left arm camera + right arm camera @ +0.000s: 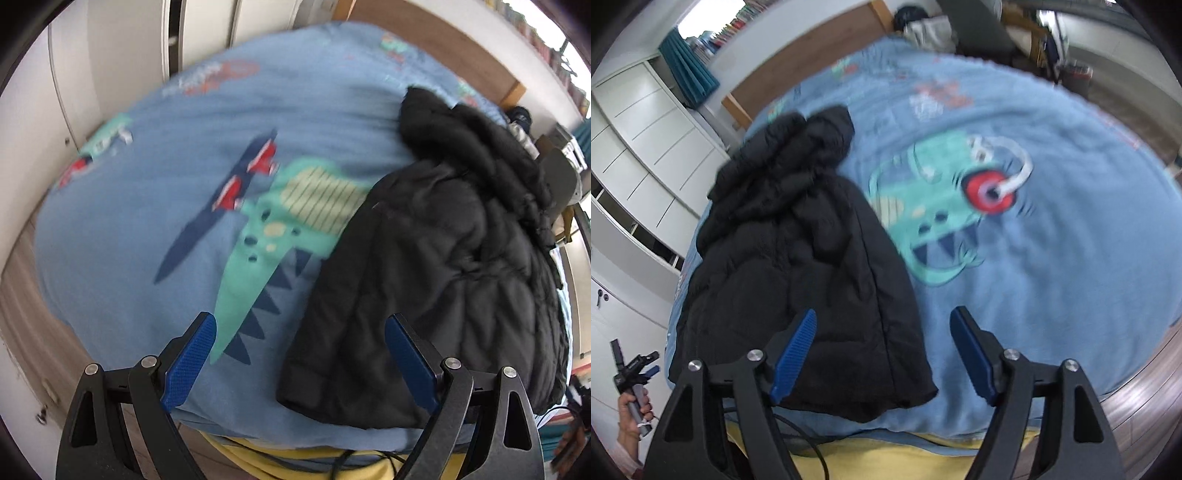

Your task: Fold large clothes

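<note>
Left wrist view — black puffer jacket lies on the blue dinosaur blanket, its right side cut off.
Blurred throughout; hood points far, hem near, long axis running away. Left gripper and right gripper both gape — nothing between the fingers.

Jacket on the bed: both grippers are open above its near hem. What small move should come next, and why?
Probably lower both grippers onto the hem and close. The jacket lies lengthwise on the blanket, hood at the far end, apparently already folded narrow. The left gripper and the right gripper are open, holding nothing, each over a near hem corner.
</note>
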`<state>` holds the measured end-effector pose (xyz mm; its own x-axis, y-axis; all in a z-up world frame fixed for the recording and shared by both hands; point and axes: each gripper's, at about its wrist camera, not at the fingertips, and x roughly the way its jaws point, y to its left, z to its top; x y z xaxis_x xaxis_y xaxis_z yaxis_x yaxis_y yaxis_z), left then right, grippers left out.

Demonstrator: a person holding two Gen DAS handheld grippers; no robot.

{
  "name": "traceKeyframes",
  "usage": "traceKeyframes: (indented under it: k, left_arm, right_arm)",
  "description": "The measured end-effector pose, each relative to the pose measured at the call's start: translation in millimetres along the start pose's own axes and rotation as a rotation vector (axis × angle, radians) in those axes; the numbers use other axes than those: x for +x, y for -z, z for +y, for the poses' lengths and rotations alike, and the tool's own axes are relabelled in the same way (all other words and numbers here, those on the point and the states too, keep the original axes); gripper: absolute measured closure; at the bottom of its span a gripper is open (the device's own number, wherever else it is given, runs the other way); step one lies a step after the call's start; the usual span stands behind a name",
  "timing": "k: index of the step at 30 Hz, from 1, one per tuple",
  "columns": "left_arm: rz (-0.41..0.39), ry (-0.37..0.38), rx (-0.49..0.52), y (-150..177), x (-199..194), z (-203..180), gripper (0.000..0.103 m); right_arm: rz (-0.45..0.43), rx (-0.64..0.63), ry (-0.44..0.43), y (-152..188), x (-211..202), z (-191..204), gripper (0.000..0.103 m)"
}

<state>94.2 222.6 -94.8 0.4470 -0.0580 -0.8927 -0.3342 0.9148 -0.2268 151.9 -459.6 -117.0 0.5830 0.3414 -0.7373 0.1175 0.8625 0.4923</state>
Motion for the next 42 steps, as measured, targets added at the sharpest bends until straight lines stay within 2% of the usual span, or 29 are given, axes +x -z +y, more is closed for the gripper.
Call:
traceKeyframes:
  k: [5, 8, 10, 12, 16, 18, 23, 24, 27, 29, 32, 33, 35, 42]
  left_arm:
    - [0.105, 0.039, -0.066, 2.3, 40.3, 15.2, 0.011]
    - [0.114, 0.055, -0.066, 7.9, 49.4, 15.8, 0.011]
    - [0.125, 0.099, -0.057, 10.7, 50.6, 13.7, 0.012]
    - [0.148, 0.179, -0.043, 16.3, 49.8, 9.0, 0.014]
    - [0.179, 0.282, -0.015, 26.9, 47.6, -0.4, 0.034]
    - [0.188, 0.324, -0.004, 31.3, 46.0, -5.2, 0.038]
    - [0.198, 0.385, -0.001, 37.2, 41.6, -11.6, 0.053]
    - [0.199, 0.391, 0.000, 37.4, 41.7, -12.8, 0.054]
    - [0.202, 0.376, 0.010, 35.5, 43.7, -13.6, 0.059]
    - [0.204, 0.377, 0.010, 29.8, 43.0, -16.7, 0.073]
    - [0.202, 0.414, 0.017, 26.0, 39.7, -27.4, 0.087]
    - [0.198, 0.431, 0.036, 25.4, 35.5, -34.5, 0.088]
    - [0.178, 0.464, 0.073, 23.2, 23.9, -46.0, 0.091]
    - [0.077, 0.620, 0.020, -6.3, -17.6, -55.4, 0.093]
  right_arm:
    - [0.109, 0.024, -0.056, 6.8, 40.7, -3.5, 0.026]
    - [0.147, 0.008, -0.076, 10.6, 50.2, 2.3, 0.026]
    - [0.169, 0.010, -0.090, 11.8, 54.3, 3.7, 0.026]
    - [0.181, 0.042, -0.119, 12.0, 55.7, 1.1, 0.026]
    - [0.199, 0.069, -0.162, 15.2, 57.6, -0.7, 0.027]
    - [0.211, 0.066, -0.173, 16.2, 57.9, 1.0, 0.037]
    - [0.227, 0.056, -0.195, 15.0, 57.2, 7.5, 0.053]
    - [0.230, 0.059, -0.201, 15.2, 57.6, 7.4, 0.056]
    - [0.252, 0.067, -0.208, 16.7, 60.4, 8.6, 0.057]
    - [0.265, 0.077, -0.209, 17.0, 63.1, 10.9, 0.060]
    - [0.259, 0.083, -0.235, 18.0, 61.6, 14.4, 0.078]
    - [0.253, 0.073, -0.250, 18.2, 59.6, 18.0, 0.083]
    - [0.240, 0.038, -0.279, 17.4, 54.8, 30.3, 0.087]
    - [0.127, 0.050, -0.382, -3.7, 23.8, 45.4, 0.089]
